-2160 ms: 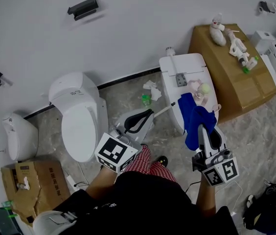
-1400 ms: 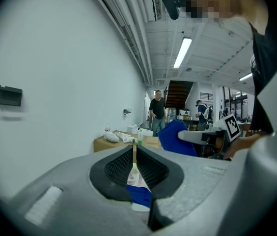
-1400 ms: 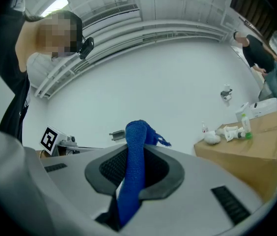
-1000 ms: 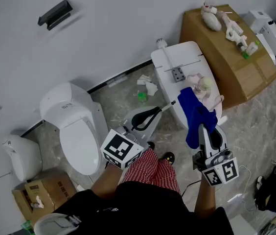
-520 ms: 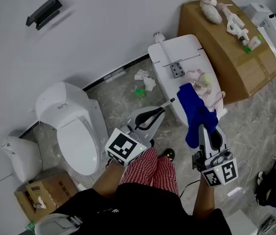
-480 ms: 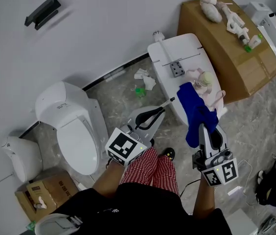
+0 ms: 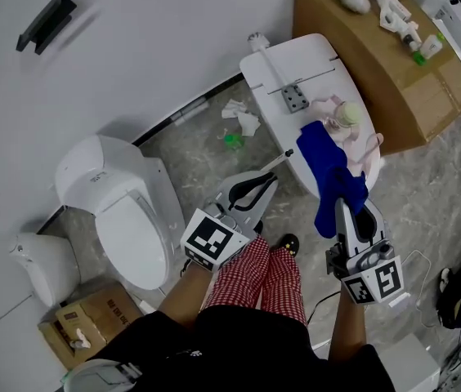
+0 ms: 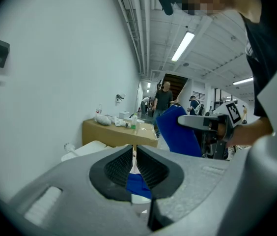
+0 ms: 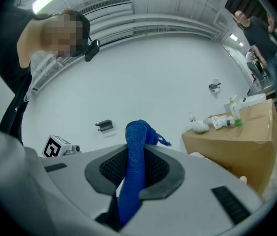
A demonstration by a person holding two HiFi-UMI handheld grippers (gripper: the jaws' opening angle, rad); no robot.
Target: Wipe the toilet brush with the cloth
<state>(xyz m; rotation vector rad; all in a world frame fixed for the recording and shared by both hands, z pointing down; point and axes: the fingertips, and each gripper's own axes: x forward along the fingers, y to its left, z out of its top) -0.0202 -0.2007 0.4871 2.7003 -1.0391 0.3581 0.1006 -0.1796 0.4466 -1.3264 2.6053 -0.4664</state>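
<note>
Left claw (image 8: 134, 157) clenched on the thin white toilet brush (image 7: 275, 165) handle, right claw (image 9: 134, 173) clamped on the blue cloth (image 7: 333, 178), handle's far end meeting the cloth's edge

Left of the white oval-topped toilet (image 7: 320, 60), grey marbled floor (image 7: 194, 153) was left open. Its right was blocked by a brown cardboard box (image 7: 378, 55); its top was crowded by a grey block (image 7: 294, 99), a pale doll (image 7: 341, 114) and a blue cloth (image 7: 328, 166).
</note>
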